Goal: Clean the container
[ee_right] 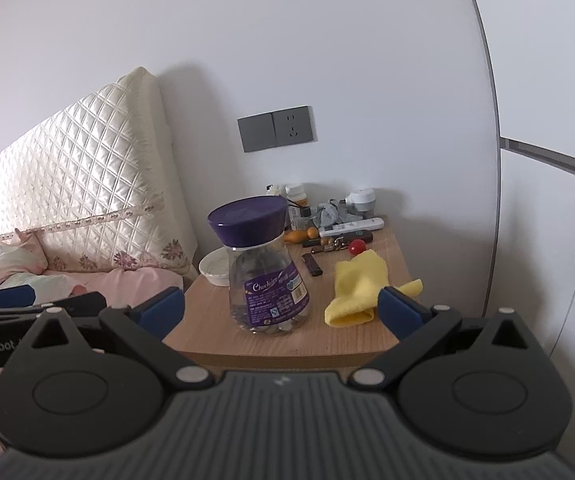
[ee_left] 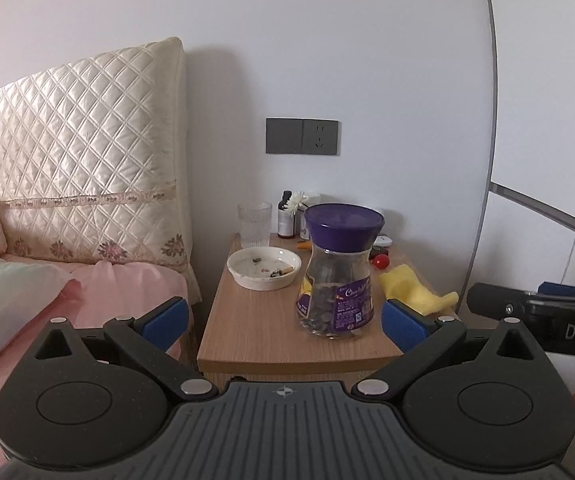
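Note:
A clear jar with a purple lid and purple label stands near the front of the wooden nightstand; it also shows in the right wrist view. A white ashtray dish with cigarette butts sits behind and left of it, partly hidden in the right wrist view. A yellow cloth lies to the jar's right. My left gripper is open and empty, in front of the nightstand. My right gripper is open and empty, also short of the front edge.
A ribbed glass, small bottles, a red ball, a remote, a lighter and other clutter fill the nightstand's back. A bed with a quilted headboard stands left. A wall socket is above.

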{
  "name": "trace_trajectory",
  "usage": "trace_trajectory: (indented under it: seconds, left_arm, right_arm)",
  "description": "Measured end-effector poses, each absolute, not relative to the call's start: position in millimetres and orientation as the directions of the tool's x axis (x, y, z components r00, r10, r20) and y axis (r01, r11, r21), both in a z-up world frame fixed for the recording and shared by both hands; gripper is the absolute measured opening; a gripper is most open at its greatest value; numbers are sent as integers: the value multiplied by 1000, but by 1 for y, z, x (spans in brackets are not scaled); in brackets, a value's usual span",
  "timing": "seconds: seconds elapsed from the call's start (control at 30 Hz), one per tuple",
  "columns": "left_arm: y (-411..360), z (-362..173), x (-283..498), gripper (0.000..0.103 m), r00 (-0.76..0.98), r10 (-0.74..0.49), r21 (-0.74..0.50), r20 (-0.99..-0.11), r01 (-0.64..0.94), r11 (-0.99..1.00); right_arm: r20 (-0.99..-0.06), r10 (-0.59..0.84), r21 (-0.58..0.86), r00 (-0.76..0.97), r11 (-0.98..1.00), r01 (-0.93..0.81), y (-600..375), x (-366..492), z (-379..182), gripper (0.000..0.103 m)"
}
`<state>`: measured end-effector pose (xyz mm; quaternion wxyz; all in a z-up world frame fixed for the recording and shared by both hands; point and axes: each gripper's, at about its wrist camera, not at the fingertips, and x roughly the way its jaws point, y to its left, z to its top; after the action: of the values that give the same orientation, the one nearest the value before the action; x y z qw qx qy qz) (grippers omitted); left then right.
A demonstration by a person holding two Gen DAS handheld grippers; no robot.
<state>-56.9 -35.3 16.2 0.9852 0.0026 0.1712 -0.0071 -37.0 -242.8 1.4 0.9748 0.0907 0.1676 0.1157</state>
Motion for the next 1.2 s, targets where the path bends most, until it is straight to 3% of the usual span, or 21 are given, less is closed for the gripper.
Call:
trace_trajectory:
  seconds: [1.2]
  left_arm:
    - [-19,16,-57,103,931,-5,-14,-365,0,1000]
  right_arm:
    - [-346,260,219,901,957,-192,-234,-34,5,103]
